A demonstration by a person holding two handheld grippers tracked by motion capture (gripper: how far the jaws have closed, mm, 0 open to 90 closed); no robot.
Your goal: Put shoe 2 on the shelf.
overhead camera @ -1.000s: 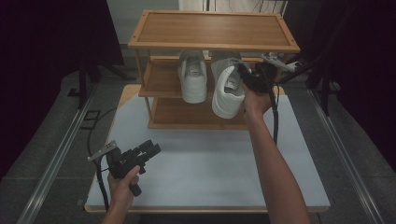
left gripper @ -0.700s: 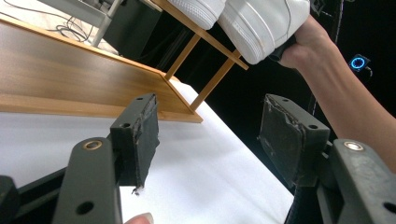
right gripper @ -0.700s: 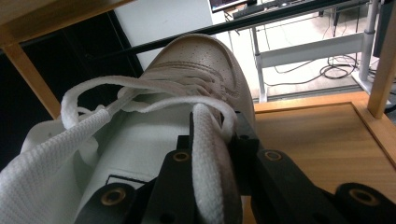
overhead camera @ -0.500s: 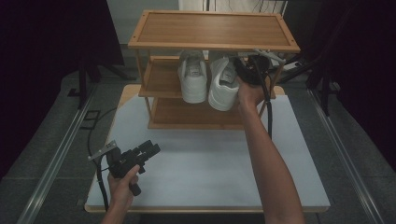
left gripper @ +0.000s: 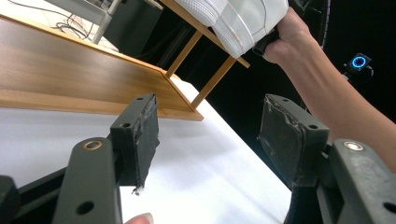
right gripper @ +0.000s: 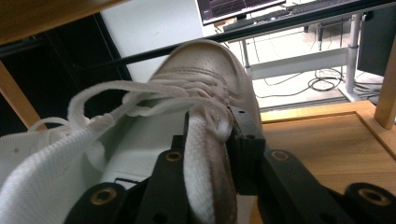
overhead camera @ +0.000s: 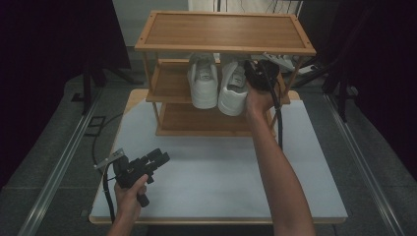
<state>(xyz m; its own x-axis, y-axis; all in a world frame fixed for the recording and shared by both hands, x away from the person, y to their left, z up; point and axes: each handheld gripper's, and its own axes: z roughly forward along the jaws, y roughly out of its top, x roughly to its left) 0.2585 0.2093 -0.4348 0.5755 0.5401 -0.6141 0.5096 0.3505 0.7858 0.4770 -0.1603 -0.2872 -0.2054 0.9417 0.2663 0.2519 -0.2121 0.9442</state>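
While my right arm stretches forward to the rack's middle shelf (overhead camera: 169,88), my right tool (overhead camera: 259,74) has its jaws around the side wall of the right sneaker (overhead camera: 235,89), just easing apart. My left tool (overhead camera: 140,167) hovers low over the desk (overhead camera: 221,172), jaws wide, empty.

From above, I see dim, even light on the pale grey tabletop (overhead camera: 216,182) while the floor around it falls nearly black. My left-hand camera shows the light wooden three-tier rack (left gripper: 70,70) brightly and sharp, against a black background. My right-hand camera blurs the near white lace-up sneaker (right gripper: 205,88); its backdrop glares
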